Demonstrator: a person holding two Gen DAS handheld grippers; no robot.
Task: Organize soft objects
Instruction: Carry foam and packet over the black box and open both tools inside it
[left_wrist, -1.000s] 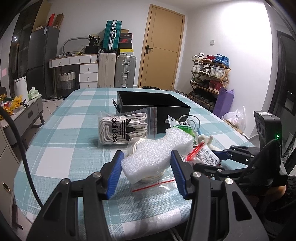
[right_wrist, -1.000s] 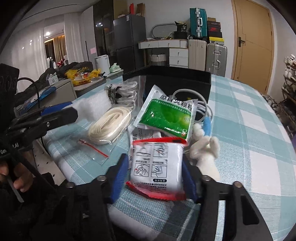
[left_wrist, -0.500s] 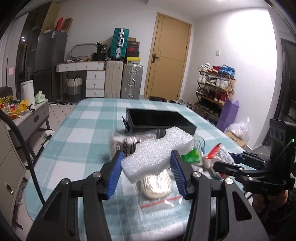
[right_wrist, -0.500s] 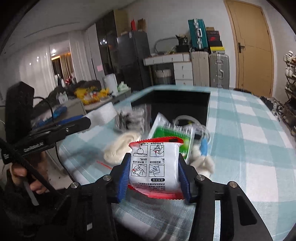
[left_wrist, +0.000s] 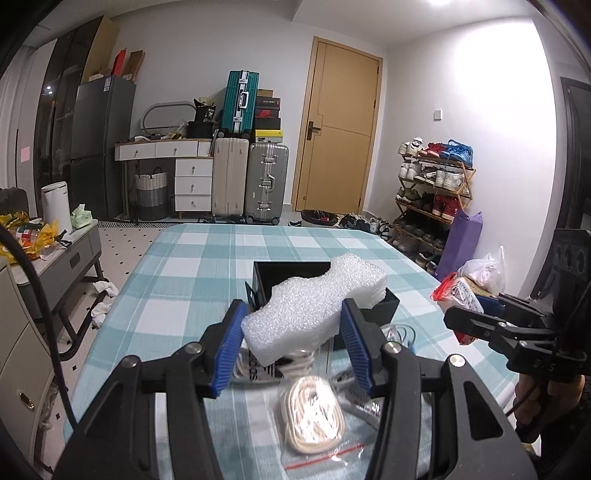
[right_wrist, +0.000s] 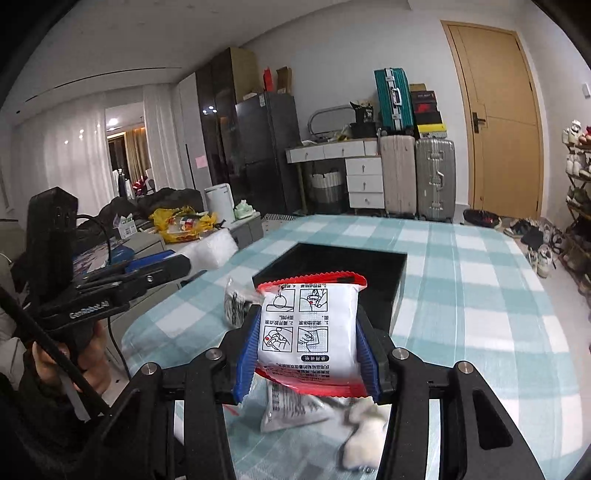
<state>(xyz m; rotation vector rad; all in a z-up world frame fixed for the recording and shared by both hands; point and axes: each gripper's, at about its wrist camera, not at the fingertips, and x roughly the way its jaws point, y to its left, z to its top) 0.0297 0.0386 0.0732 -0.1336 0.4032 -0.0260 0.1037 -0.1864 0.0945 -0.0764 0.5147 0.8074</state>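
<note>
My left gripper is shut on a white foam block, held in the air above the table and in front of the open black box. My right gripper is shut on a white packet with red edges, also lifted, with the black box just beyond it. In the left wrist view the right gripper and its packet show at the right. In the right wrist view the left gripper with the foam block shows at the left.
On the checked tablecloth below lie a bagged coil of cream cord, a bag of laces, another white packet and a white fluffy thing. A low side table stands left; a shoe rack stands right.
Both grippers have risen off the table with their loads, the foam block and the packet. The box now appears lower and nearer in both views.
</note>
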